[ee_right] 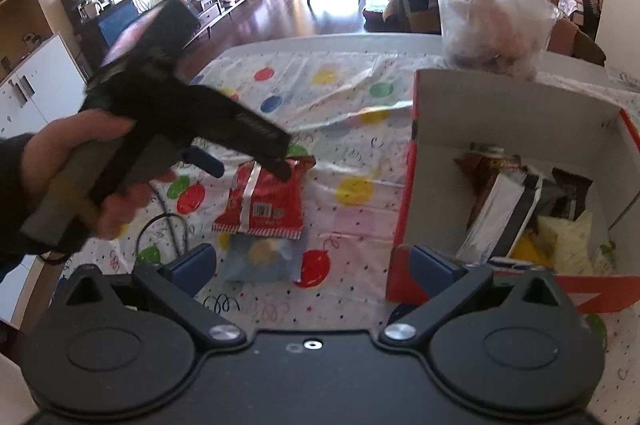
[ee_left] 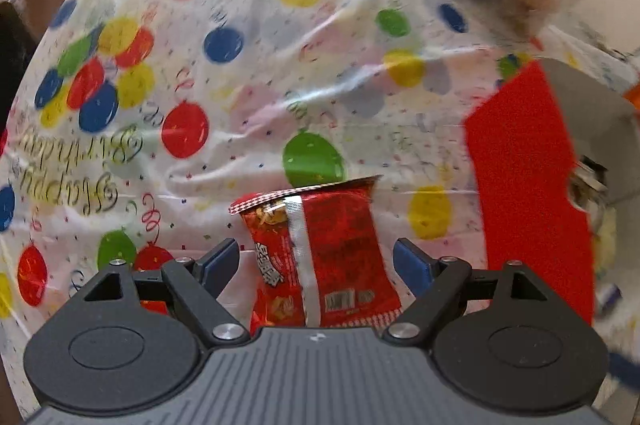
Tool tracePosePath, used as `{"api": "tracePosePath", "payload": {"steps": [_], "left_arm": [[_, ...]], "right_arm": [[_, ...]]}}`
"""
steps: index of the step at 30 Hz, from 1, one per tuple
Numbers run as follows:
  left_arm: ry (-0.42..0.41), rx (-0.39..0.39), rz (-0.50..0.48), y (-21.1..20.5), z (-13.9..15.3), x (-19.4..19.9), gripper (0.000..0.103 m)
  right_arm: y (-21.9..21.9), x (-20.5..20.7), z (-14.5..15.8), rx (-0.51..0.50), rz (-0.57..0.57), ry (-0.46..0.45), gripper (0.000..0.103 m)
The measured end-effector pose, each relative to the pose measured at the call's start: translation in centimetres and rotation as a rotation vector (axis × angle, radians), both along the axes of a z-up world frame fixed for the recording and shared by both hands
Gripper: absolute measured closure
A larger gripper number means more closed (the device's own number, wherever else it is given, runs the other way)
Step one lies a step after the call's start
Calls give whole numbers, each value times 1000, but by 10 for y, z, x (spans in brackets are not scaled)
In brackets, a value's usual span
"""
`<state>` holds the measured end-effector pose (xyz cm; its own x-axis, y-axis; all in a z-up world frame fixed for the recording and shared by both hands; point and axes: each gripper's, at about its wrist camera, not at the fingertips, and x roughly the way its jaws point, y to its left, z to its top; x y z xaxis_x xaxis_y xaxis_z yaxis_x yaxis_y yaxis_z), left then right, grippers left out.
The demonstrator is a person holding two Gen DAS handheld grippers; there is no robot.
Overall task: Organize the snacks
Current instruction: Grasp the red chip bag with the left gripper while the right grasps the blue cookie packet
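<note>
my red box (ee_right: 404,201) sits open on the balloon cloth (ee_right: 352,105), holding several snack packets (ee_right: 500,209). my left gripper (ee_left: 316,257) hangs jaws apart over the red snack bag (ee_left: 332,257); my right gripper (ee_right: 312,265) is spread wide, empty.

Left gripper (ee_left: 316,259) points steeply downward, jaws apart, pads clear of any contact. Left hand (ee_right: 80,165) wraps its handle (dark sleeve at the wrist). Right gripper (ee_right: 314,267) tilts downward, jaws spread wide, empty.
</note>
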<state>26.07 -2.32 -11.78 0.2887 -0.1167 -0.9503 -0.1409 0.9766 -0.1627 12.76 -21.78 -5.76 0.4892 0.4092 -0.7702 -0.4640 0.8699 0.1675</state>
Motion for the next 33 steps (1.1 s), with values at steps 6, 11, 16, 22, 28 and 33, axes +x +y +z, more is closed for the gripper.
{"api": "tracePosePath", "payload": {"steps": [6,11,16,22,28,33], "left_arm": [[61,23,50,-9,-25,11,19],[64,28,69,-12,-33,12,19],[39,27,65,-8,-33,9,26],[0,-28,104,14,-30,0,30],[-7,-58,134,44,-27,-14,30],[-22,-71,149,66,-20,-27,30]], "right_arm": [[5,-1,-15,-24,17,41,0],[14,1,-27,-49,51,67,0],[30,5,-36,-72,99,73,0],[56,17,-53,-97,142,99,0],[82,27,-79,-133,163,144,3],[101,33,-95,-169,157,132,5]]}}
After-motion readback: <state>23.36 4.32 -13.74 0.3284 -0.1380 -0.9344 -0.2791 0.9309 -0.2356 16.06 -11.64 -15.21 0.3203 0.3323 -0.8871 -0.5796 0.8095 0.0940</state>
